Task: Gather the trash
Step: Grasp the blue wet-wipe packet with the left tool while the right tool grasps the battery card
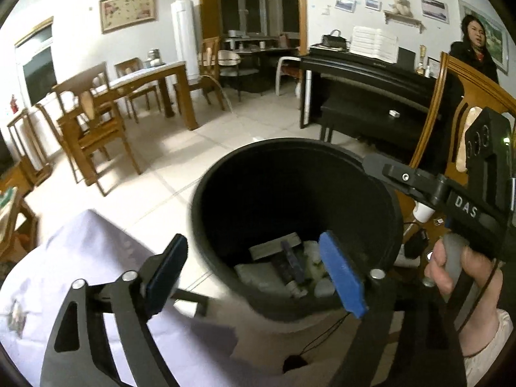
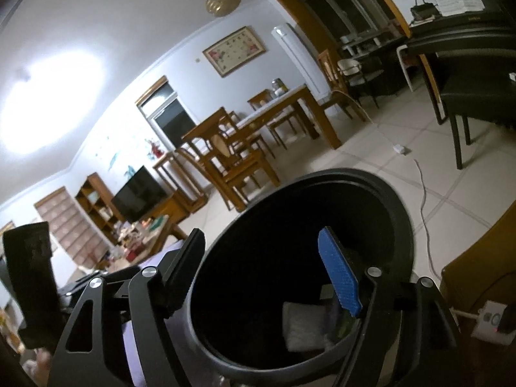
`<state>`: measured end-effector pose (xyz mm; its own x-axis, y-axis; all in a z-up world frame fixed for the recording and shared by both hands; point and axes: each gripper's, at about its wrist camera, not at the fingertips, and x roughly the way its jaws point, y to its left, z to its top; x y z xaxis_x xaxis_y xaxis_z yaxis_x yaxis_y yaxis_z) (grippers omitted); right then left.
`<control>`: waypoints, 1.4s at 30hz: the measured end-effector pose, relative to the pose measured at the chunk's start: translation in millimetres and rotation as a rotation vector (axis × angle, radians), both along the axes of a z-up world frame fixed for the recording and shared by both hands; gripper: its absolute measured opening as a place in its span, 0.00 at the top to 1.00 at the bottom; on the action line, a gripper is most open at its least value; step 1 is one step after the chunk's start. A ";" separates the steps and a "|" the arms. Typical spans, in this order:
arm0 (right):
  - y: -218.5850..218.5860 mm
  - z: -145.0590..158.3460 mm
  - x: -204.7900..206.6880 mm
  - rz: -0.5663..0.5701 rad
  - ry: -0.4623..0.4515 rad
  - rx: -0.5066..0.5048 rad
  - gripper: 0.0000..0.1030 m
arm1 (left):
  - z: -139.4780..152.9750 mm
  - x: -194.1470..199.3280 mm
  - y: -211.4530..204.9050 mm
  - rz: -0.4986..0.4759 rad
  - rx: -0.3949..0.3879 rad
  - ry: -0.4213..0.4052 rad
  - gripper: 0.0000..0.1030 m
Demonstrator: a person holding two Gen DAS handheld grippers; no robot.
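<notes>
A round black trash bin stands in front of both grippers. On its bottom lie a grey box, a dark blue tube and white crumpled wads. My left gripper is open and empty. Its left finger is outside the rim and its blue-padded right finger hangs over the inside. My right gripper is open and empty too, straddling the bin's rim the same way. A white wad shows below its blue pad. A hand holds the right gripper's handle.
A white cloth covers a surface left of the bin. A wooden chair and a black piano stand to the right, where a person also stands. A dining table with chairs is farther back. A power strip lies on the floor.
</notes>
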<state>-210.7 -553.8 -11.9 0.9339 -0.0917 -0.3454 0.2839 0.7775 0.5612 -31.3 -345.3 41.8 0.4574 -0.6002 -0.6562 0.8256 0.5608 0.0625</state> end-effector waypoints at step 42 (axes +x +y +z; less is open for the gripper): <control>448.1 46.5 330.2 0.801 0.376 -0.427 0.37 | -17.7 103.2 398.9 0.759 -0.264 0.156 0.60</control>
